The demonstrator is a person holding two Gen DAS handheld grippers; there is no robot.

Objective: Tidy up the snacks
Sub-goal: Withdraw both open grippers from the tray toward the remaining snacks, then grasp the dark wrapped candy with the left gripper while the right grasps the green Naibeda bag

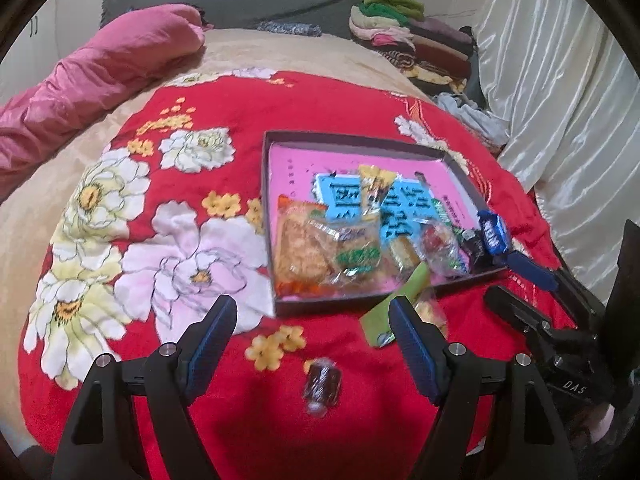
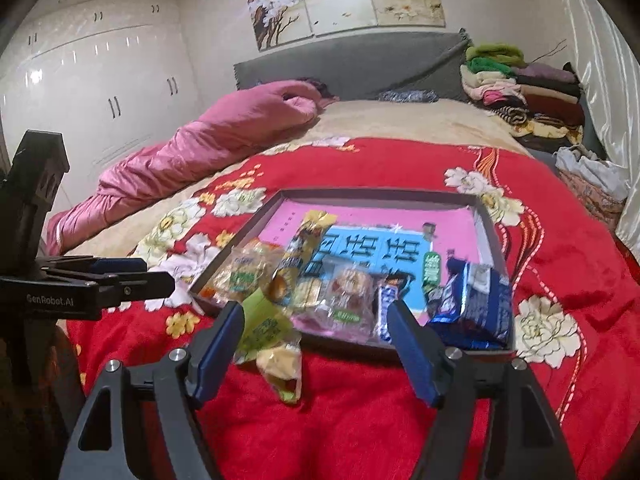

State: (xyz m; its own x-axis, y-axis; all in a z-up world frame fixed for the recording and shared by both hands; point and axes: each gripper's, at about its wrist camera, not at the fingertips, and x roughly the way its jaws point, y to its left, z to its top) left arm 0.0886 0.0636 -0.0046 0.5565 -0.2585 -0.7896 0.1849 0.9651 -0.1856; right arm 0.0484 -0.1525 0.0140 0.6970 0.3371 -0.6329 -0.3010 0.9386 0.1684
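Green snack packet (image 2: 264,326) beside right hand-held gripper (image 2: 314,318)

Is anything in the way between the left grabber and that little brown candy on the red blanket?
Nothing visible is. The brown wrapped candy lies alone on the red floral blanket, just ahead of the open left gripper. The green snack packet sits off to the side, leaning over the rim of the snack box.
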